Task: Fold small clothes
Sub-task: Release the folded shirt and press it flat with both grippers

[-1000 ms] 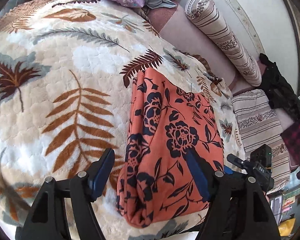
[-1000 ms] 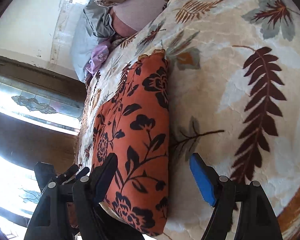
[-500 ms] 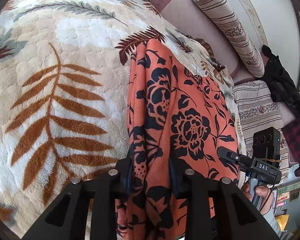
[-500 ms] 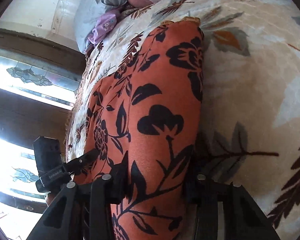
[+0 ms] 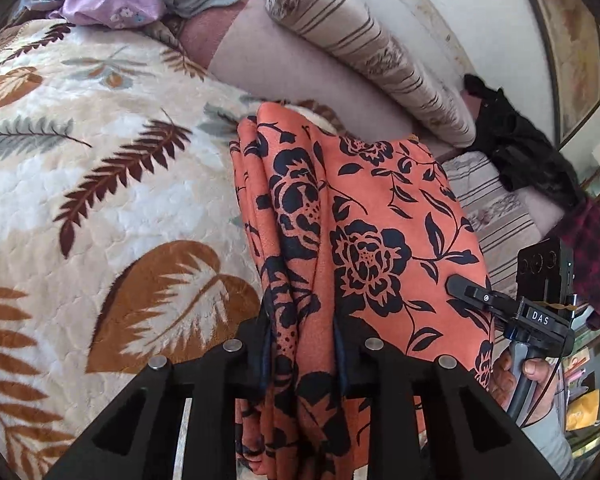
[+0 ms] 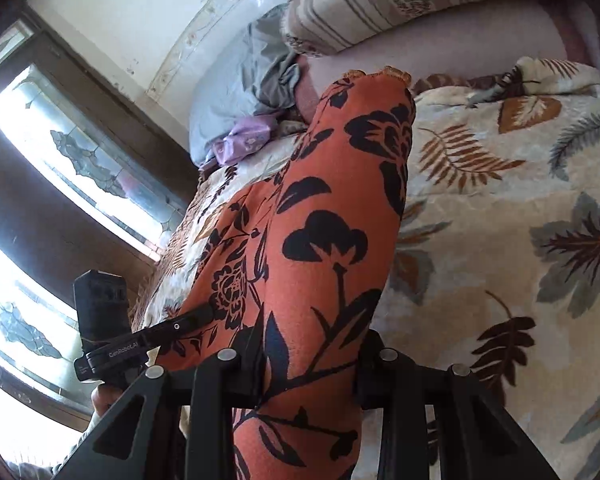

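An orange garment with a black flower print (image 5: 364, 240) is gathered into a long folded strip over the leaf-patterned blanket (image 5: 100, 200). My left gripper (image 5: 300, 344) pinches one near corner of it; cloth fills the gap while its jaws ease slightly open. The right gripper (image 6: 308, 360) grips the other near corner of the garment (image 6: 332, 240), its jaws still closing on the cloth. The near edge hangs lifted between the two. Each gripper shows in the other's view: the right gripper (image 5: 500, 308) and the left gripper (image 6: 160, 332), each with a hand on its handle.
A striped bolster (image 5: 372, 52) lies along the wall at the back of the bed. Lilac cloth (image 5: 108, 4) and grey-blue bedding (image 6: 236, 92) are piled at one end. A black garment (image 5: 528, 152) and red plaid cloth (image 5: 592, 256) lie beyond a striped pillow (image 5: 496, 216). A window (image 6: 60, 160) stands beside the bed.
Both grippers went from open around the garment's near edge to clamped on it. They then lifted and pulled it, so the garment rose off the blanket and bunched lengthwise.
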The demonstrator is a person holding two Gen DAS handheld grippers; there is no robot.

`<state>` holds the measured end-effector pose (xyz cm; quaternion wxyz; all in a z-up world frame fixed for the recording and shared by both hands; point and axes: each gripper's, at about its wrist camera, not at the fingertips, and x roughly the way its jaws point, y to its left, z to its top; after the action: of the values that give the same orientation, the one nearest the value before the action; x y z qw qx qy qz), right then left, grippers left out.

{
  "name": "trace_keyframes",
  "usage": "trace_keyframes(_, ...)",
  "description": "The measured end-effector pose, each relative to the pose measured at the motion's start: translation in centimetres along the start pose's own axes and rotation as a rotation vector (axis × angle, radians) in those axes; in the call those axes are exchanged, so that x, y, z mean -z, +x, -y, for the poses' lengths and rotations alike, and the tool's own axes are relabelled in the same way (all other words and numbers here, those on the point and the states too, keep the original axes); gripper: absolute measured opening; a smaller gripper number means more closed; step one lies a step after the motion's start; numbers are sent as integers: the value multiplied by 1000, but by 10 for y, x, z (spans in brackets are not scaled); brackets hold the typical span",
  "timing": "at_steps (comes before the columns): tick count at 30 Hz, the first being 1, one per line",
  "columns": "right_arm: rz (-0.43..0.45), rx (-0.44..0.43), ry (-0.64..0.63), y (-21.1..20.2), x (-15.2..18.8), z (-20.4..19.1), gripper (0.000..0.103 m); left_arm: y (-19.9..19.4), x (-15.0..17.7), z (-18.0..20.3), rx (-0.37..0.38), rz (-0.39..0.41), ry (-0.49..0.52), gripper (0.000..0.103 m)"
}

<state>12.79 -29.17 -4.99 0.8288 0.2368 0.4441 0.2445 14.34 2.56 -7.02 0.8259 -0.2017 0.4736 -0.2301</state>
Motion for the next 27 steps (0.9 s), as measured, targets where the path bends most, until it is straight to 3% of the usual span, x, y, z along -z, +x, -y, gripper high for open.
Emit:
trace_keyframes(2,-52,58,110,19,7,46,49,36,9,-9,-125,-106,-8,34)
trace_keyframes(3,-67,141,161,27,15,67,54,48,15,-14,-174,-157,-8,41)
trace_keyframes(4,-95,212,199,32,22,82,54,46,19,-15,-167,-137,-12,53)
trace_keyframes(6,-37,149,244,20,33,90,61,26,23,-12,-179,-85,1,53)
trace_keyframes(8,18,207,187,4,32,75,63,4,25,-5,-190,-46,23,53)
trace_keyframes(9,52,194,161,-4,29,65,63,-7,27,-1,-183,-18,32,53)
trace_keyframes(13,154,79,32,-14,9,15,70,-21,42,15,-166,1,92,53)
trace_keyframes(15,131,36,2,4,-1,6,77,5,51,11,-233,-79,90,54)
trace_keyframes(16,92,43,18,23,-5,11,78,21,57,4,-281,-149,69,55)
trace_keyframes(17,32,68,59,44,-7,21,78,29,61,-3,-291,-166,44,57)
trace_keyframes(19,-43,107,165,65,-5,46,78,20,60,1,-288,-127,32,58)
trace_keyframes(21,5,89,135,52,-7,33,78,6,57,15,-316,-92,61,59)
trace_keyframes(24,43,81,62,38,-7,16,80,-8,55,35,-368,-34,125,72)
trace_keyframes(26,-8,125,115,57,-7,35,91,-8,57,45,-395,-47,148,73)
trace_keyframes(27,-50,117,155,69,-9,52,91,-8,60,50,-396,-60,156,73)
